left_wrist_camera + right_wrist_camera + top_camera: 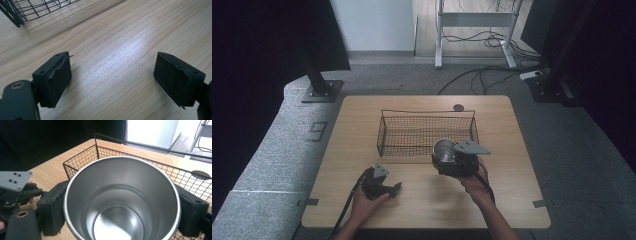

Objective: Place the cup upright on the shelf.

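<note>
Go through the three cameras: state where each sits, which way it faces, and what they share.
High view: fixed above the person's side, facing forward and down on the table; both forearms and hands enter from the bottom, the left gripper open, the right gripper clamping the steel cup.
Left gripper view: rides the left gripper, looking along its spread jaws at bare tabletop.
Right gripper view: rides the right gripper, looking into the cup towards the wire basket.
Shared: the basket appears in all three views.

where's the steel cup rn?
The steel cup sits clamped in the right gripper, at the wire basket's near right corner in the high view.
</note>
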`<state>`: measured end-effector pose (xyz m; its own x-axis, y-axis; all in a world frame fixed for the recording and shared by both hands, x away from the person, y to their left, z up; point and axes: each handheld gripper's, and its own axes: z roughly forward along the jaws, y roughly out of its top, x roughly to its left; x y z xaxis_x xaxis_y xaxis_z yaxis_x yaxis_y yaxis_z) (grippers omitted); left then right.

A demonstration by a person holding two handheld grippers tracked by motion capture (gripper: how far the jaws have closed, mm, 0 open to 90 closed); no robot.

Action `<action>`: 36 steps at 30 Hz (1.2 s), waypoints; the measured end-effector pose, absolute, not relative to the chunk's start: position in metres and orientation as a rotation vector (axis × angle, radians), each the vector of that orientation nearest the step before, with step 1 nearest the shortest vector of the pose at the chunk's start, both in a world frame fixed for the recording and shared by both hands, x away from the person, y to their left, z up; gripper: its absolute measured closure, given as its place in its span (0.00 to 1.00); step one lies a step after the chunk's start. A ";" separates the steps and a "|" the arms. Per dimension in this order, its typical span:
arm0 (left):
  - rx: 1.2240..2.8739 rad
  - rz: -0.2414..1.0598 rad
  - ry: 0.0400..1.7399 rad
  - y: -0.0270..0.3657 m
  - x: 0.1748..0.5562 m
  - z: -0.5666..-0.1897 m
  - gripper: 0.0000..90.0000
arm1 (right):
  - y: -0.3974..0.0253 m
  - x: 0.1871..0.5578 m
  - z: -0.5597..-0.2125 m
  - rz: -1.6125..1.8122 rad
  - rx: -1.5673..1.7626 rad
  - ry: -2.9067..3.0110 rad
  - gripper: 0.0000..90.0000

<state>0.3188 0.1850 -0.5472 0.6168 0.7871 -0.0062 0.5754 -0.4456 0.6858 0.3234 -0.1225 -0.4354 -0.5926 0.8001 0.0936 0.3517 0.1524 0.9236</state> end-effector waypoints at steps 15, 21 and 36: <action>2.185 0.415 1.064 0.185 0.319 -0.547 0.16 | -0.120 0.338 -0.423 1.417 1.102 1.998 0.16; 2.183 0.416 1.064 0.185 0.319 -0.547 0.16 | -0.119 0.344 -0.417 1.414 1.102 1.992 0.16; 2.185 0.415 1.063 0.185 0.319 -0.547 0.16 | -0.112 0.363 -0.410 1.389 1.118 1.993 0.16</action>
<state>0.3188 0.1852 -0.5470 0.6185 0.7857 -0.0040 0.5748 -0.4491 0.6840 0.3629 -0.1123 -0.4101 -0.5618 0.8238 0.0754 0.3559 0.1584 0.9210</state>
